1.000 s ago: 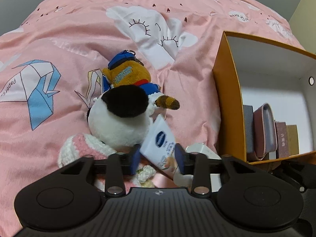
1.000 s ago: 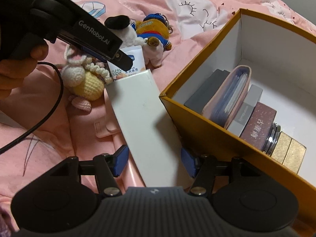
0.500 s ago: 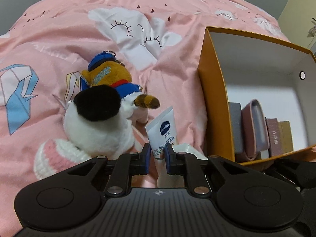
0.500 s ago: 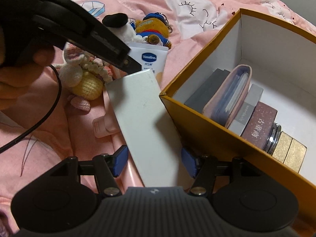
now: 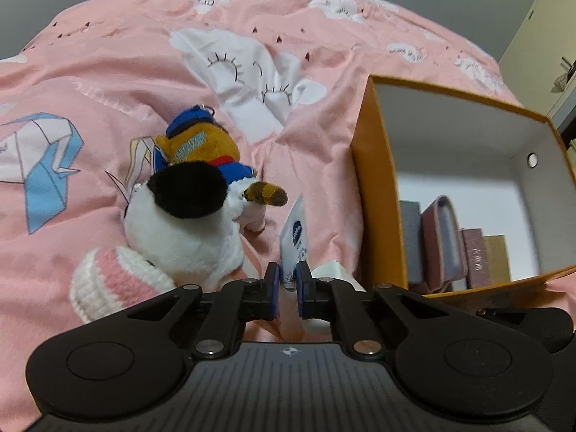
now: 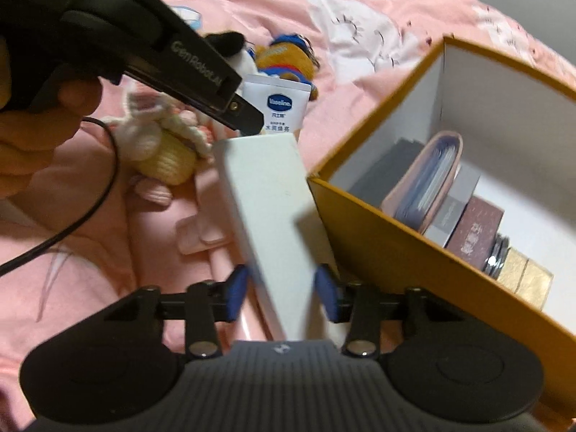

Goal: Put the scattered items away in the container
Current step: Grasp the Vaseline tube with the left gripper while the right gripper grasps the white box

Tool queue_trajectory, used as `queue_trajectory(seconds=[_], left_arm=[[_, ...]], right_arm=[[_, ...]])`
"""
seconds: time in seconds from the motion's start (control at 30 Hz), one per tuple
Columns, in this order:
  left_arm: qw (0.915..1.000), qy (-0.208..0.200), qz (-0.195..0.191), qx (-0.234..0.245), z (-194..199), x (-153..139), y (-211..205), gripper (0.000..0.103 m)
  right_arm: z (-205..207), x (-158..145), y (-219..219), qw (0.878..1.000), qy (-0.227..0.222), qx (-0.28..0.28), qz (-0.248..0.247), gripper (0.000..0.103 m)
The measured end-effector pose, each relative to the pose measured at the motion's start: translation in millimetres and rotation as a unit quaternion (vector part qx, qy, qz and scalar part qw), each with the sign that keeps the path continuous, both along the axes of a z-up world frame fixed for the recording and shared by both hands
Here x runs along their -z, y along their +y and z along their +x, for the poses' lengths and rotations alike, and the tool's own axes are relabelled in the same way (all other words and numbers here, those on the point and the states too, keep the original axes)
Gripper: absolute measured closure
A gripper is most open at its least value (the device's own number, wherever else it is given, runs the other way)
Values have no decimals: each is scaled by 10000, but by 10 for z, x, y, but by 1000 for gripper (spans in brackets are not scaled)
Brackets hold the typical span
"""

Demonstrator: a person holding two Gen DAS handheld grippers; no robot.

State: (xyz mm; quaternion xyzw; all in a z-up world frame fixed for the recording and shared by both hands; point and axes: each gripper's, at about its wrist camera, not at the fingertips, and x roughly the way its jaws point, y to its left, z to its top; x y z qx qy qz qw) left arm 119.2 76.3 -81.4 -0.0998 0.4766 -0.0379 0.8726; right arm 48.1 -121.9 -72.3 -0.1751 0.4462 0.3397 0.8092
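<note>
My left gripper [image 5: 287, 288] is shut on a white Vaseline tube [image 5: 296, 241], held upright above the pink bedspread; the tube also shows in the right wrist view [image 6: 279, 108] beyond the left gripper [image 6: 248, 122]. My right gripper [image 6: 284, 289] is shut on a long white box [image 6: 270, 216], lifted beside the orange container's [image 6: 378, 230] near corner. The orange container [image 5: 370, 194] stands open at the right and holds several small boxes and a pink pouch [image 6: 424, 180].
A black-and-white plush [image 5: 187, 223], an orange-and-blue plush keychain [image 5: 201, 147] and a crocheted pink-and-yellow doll [image 6: 162, 147] lie on the bed left of the container. A flat pink item [image 6: 201, 237] lies under the white box.
My left gripper closed on the Vaseline tube and turned it upright. My right gripper closed on the white box and raised it.
</note>
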Motion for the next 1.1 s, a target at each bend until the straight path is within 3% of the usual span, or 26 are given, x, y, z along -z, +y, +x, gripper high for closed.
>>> queue_trajectory(seconds=[0.2,0.37,0.47,0.57,0.7,0.9,1.1], left_arm=[[9995,-292,-92,75,-189,-318,50,93],[9994,-47,-294,156,-319,-476,106,93],[9990,204,-350,206,-383,-430,100,93],[9991,230,-315,180,-414,-356,95,93],[9993,150,-212,266,-393,-323,51,92],[9998,61,57,203,-301,-234,-14,90],[9997,190,-127,54,-119,-94,25,83]], right_arm=[[-6,-112,-174,9994,158,275,165,72],[-58,-80,-187,9992,217,325,116,75],[-57,-55,-169,9992,254,298,108,85],[-53,-32,-147,9994,204,276,55,82],[-34,1,-76,9998,100,195,-23,65],[17,70,1,9999,28,129,-96,63],[123,134,45,9998,56,134,-131,61]])
